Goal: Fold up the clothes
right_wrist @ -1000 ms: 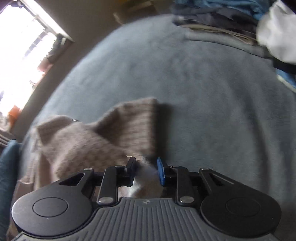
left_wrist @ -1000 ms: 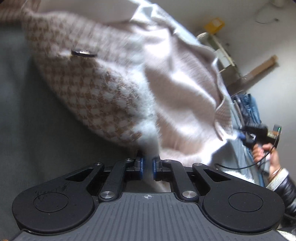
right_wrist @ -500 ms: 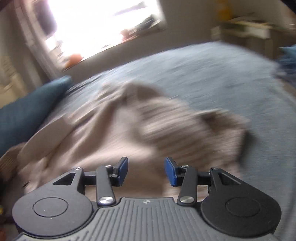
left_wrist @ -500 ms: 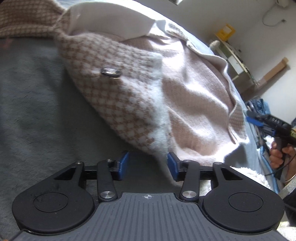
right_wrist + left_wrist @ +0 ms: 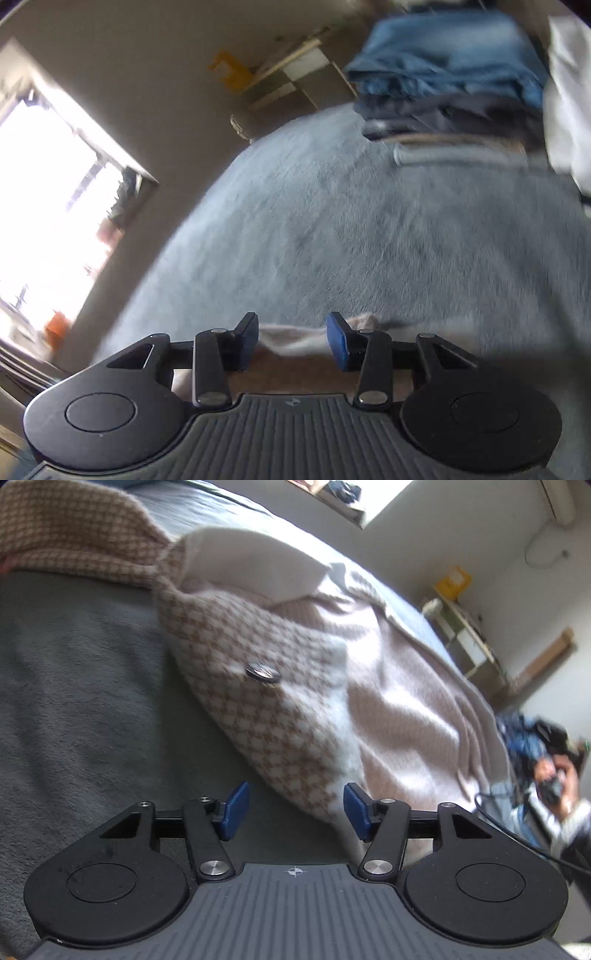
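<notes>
A tan and white houndstooth knit garment (image 5: 280,686) with a metal button (image 5: 263,672) and a pale pink inside lies folded over on the grey bed cover (image 5: 81,709). My left gripper (image 5: 293,816) stands open just short of the garment's near corner, its blue pads apart and holding nothing. In the right wrist view my right gripper (image 5: 291,341) is open too, low over an edge of the same garment (image 5: 295,338) that shows between and under the fingers. The picture there is blurred.
A stack of folded clothes, blue denim on top (image 5: 447,74), sits at the far side of the bed cover (image 5: 369,229), with something white (image 5: 569,103) beside it. A person's hand (image 5: 554,775) holds the other gripper at right. A window (image 5: 48,221) and shelves (image 5: 461,635) lie beyond.
Both grippers have opened and let go of the garment. The left one has drawn back from the corner. The right one has swung from facing the garment to facing the clothes stack.
</notes>
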The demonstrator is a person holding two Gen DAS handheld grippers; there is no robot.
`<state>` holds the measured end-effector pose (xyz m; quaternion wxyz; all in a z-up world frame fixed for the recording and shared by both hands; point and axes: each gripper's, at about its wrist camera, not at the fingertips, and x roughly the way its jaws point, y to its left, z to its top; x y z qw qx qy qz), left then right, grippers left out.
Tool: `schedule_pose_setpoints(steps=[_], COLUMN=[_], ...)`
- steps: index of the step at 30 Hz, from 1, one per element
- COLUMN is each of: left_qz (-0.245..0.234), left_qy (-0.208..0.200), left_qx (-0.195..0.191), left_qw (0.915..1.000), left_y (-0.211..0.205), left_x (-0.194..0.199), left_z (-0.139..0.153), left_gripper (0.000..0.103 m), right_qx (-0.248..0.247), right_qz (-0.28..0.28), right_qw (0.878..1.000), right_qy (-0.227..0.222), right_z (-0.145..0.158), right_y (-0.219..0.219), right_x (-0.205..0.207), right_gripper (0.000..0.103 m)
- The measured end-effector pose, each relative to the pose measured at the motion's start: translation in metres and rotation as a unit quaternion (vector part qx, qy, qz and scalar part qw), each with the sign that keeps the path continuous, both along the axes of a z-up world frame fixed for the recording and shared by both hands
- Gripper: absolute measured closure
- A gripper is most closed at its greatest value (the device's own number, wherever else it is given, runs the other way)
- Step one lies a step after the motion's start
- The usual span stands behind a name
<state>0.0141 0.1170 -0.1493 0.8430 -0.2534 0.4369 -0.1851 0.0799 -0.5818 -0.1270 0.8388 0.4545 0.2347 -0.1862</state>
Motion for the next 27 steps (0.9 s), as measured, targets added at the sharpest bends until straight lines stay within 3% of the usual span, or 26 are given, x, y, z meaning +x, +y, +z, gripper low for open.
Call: schedule_pose_setpoints(steps=[3, 5, 7, 10, 12, 14, 17, 19, 22, 24, 25, 26, 27], left_qz=[0.017, 0.028, 0.040, 0.054, 0.061, 0.066, 0.072, 0.078, 0.091, 0.097, 0.100, 0.103, 0.107], left_qy=[-0.006, -0.009, -0.013, -0.018, -0.022, -0.026, -0.027, -0.022, -0.020, -0.021, -0.022, -0.022, -0.024], left_qx=[-0.012, -0.020, -0.028, -0.044, -0.052, -0.054, -0.054, -0.051, -0.054, -0.066, -0.073, -0.081, -0.087], left_qw=[0.9998, 0.9993, 0.9987, 0.9974, 0.9966, 0.9960, 0.9956, 0.9954, 0.9942, 0.9929, 0.9921, 0.9911, 0.9902], left_y=[0.009, 0.015, 0.021, 0.032, 0.040, 0.048, 0.063, 0.076, 0.093, 0.103, 0.107, 0.111, 0.115], left_x=[0.001, 0.002, 0.003, 0.001, -0.005, -0.012, -0.022, -0.028, -0.036, -0.039, -0.040, -0.040, -0.039], left_z=[0.000, 0.001, 0.001, 0.002, 0.004, 0.005, 0.005, 0.003, 0.000, -0.004, -0.005, -0.008, -0.009], left_gripper=[0.045, 0.045, 0.045, 0.045, 0.045, 0.045, 0.044, 0.043, 0.042, 0.041, 0.041, 0.041, 0.041], right_qx=[0.071, 0.114, 0.145, 0.148, 0.141, 0.123, 0.106, 0.116, 0.129, 0.138, 0.127, 0.100, 0.073], right_qz=[0.049, 0.121, 0.205, 0.337, 0.393, 0.419, 0.415, 0.418, 0.441, 0.456, 0.468, 0.484, 0.500], right_qw=[0.996, 0.986, 0.968, 0.930, 0.908, 0.898, 0.898, 0.894, 0.885, 0.878, 0.874, 0.868, 0.862], right_qy=[-0.013, -0.016, -0.011, 0.020, 0.039, 0.060, 0.100, 0.113, 0.076, 0.051, 0.041, 0.036, 0.031], right_z=[-0.001, 0.001, 0.005, 0.014, 0.010, -0.001, -0.028, -0.044, -0.044, -0.043, -0.039, -0.030, -0.021], right_y=[0.015, 0.043, 0.078, 0.147, 0.198, 0.244, 0.297, 0.322, 0.344, 0.358, 0.364, 0.369, 0.374], right_x=[-0.016, -0.012, -0.001, 0.043, 0.073, 0.103, 0.140, 0.150, 0.143, 0.138, 0.135, 0.131, 0.127], right_gripper=[0.054, 0.053, 0.051, 0.041, 0.037, 0.035, 0.025, 0.025, 0.036, 0.060, 0.067, 0.087, 0.096])
